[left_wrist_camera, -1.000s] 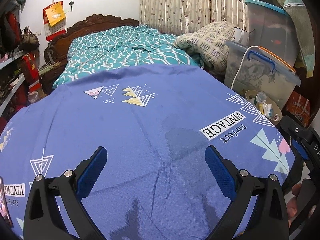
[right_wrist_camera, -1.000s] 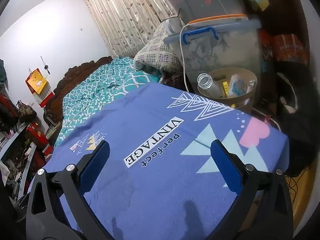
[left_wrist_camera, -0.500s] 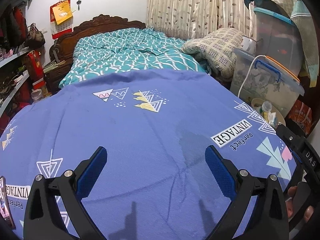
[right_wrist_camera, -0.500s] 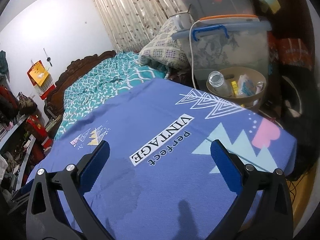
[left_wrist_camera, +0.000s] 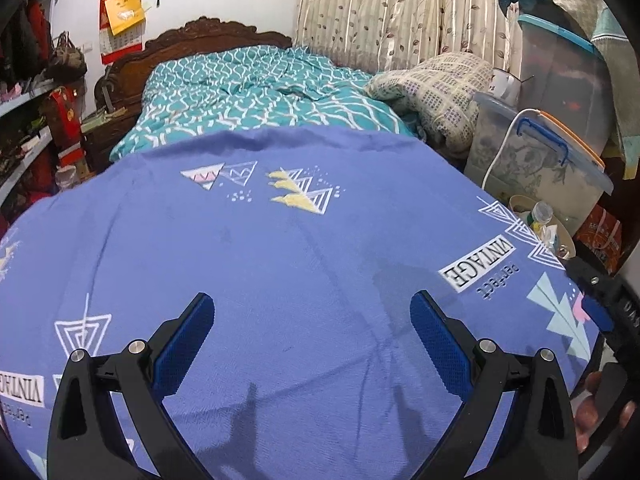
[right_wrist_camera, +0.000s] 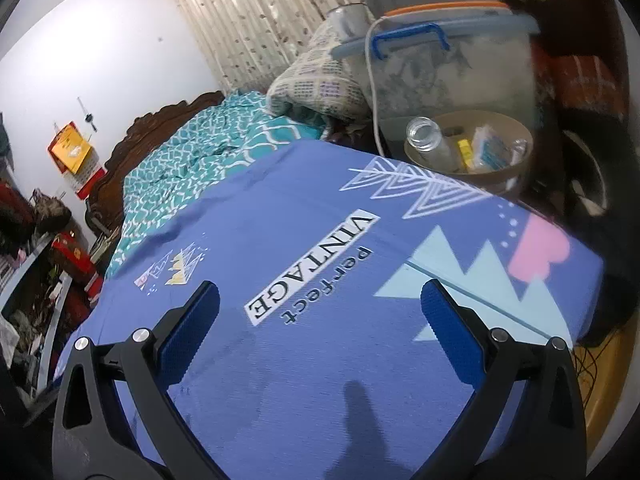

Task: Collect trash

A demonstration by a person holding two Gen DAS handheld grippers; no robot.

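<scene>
left gripper [left_wrist_camera: 310,344] nearest the lens, blue pads spread wide apart, nothing between them, hovering over the blue bedsheet [left_wrist_camera: 280,264]. right gripper [right_wrist_camera: 320,320] the same: jaws wide apart and empty, over the sheet's corner by the printed words.

no loose trash visible on the sheet itself. the trash sits in the tan bin [right_wrist_camera: 516,168] just beyond the bed's far right edge, on the floor side: a clear bottle [right_wrist_camera: 426,136] leaning against the rim, a small yellow item and some pale wrappers beside it. in the left view the same bin [left_wrist_camera: 566,236] shows only partly behind the mattress edge.

judgement: the step in hand looks like a search or a return to rest, with the pickup either done or not begun. to do it well, scan the sheet edge to edge before reaching; if anything turns up, keep the pads wide, come down straight, avoid pinching the sheet.

writing: "vintage" in a white box with "perfect" under it, printed on the sheet, upside down to both cameras. far wall: a red and yellow calendar [left_wrist_camera: 122,20], text too small to read. the storage box [right_wrist_camera: 452,64] shows no readable label.
</scene>
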